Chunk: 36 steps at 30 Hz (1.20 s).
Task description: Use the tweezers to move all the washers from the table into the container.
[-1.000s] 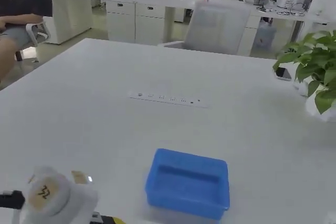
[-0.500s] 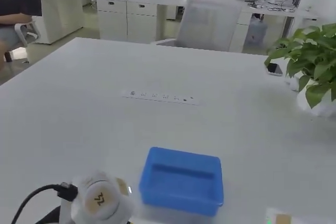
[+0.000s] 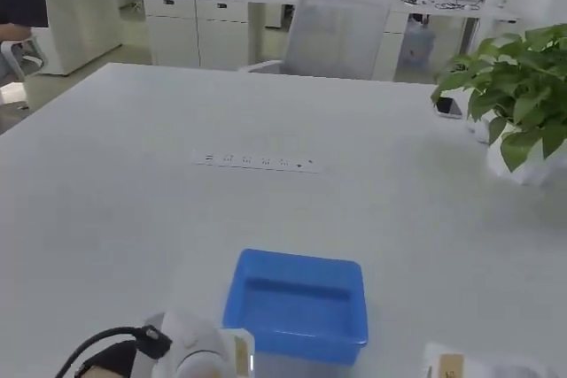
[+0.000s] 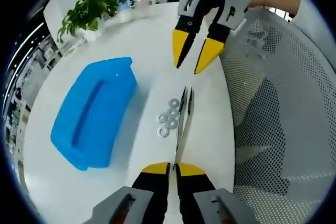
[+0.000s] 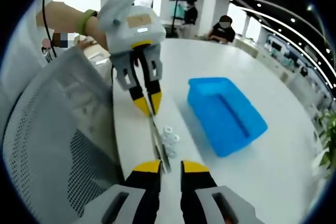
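Head view: white table (image 3: pixel 133 219) is mostly bare, with free surface all the way to the top of the frame. The blue container (image 3: pixel 294 305) sits open at bottom centre and looks empty.

Left gripper view:
- The left hand-held gripper (image 4: pixel 173 169) is at bottom centre. Its jaws are drawn together on the near end of the tweezers (image 4: pixel 182 121), as far as it shows.
- The tweezers lie flat, pointing up-frame.
- The right hand-held gripper (image 5: pixel 171 167) comes in from top centre with jaws apart, holding nothing. In its own view the tweezers' far end lies between its tips.
- The washers (image 4: pixel 168 120) are a small cluster at centre, on the table just left of the tweezers' tips. They lie between the tweezers and the container, and none has gone in.

Risks, as a judgement:
- The tweezers are gripped at one end only, so they could pivot or slip during a handover.
- A sweep of the tips could scatter the cluster.
- The table edge runs close on the right of this frame, with a mesh chair (image 4: pixel 273 108) beyond it, so a flicked washer or dropped tweezers could go off there.

Open room lies left, toward the container.
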{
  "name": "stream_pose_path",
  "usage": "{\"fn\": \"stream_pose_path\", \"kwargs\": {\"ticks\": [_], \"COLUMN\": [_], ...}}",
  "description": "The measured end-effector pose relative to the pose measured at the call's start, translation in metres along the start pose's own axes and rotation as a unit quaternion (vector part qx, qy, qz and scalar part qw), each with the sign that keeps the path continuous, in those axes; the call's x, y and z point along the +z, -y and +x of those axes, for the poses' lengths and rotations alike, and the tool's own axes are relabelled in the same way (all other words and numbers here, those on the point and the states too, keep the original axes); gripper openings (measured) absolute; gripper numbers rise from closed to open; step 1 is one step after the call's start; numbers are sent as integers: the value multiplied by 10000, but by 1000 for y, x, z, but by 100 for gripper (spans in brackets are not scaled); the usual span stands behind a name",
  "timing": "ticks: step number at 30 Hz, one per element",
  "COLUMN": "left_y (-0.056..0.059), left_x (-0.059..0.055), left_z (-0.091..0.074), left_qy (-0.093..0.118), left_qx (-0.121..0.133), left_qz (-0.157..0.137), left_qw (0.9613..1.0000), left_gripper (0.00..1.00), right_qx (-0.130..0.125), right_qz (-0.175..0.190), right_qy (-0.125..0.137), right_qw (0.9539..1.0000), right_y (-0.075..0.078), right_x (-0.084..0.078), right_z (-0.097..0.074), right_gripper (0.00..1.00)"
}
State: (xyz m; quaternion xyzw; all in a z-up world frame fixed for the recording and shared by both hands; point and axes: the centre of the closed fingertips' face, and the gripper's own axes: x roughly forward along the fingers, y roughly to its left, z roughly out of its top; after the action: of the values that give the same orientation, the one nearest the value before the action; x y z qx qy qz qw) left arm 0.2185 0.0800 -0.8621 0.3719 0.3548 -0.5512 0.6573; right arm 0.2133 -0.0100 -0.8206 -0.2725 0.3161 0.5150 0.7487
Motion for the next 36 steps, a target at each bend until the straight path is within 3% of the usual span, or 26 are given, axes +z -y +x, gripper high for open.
{"fn": "stream_pose_path", "kwargs": {"ticks": [2,5,11,14,22,29,36], "left_y": [0,4,9,11,22,33,41], "left_x": [-3,-1,12,25,56,81,91], "left_z": [0,-2,-15,-30,-60,-70,-71], "left_qy": [-116,-110,193,482,813,1134,1231], "left_qx": [44,-38,18,132,238,319,355], "left_qz": [201,424,624,577,767,807,910], "left_qw": [9997,9990,9979,9971,9934,9898,9876], "left_gripper": [0,0,0,0,0,0,0], "right_qx": [4,17,72,129,272,397,547], "right_qz": [1,-7,-50,-87,-220,-439,-560], "right_qy": [1,-5,-1,-9,-35,-18,5], "right_qw": [10000,10000,10000,9999,9994,9982,9969], "right_y": [0,1,-2,-6,-17,-26,-34], "right_x": [0,-1,-2,-3,-2,6,7], "right_z": [1,2,4,5,10,14,20], "right_gripper": [11,11,11,12,14,14,12]}}
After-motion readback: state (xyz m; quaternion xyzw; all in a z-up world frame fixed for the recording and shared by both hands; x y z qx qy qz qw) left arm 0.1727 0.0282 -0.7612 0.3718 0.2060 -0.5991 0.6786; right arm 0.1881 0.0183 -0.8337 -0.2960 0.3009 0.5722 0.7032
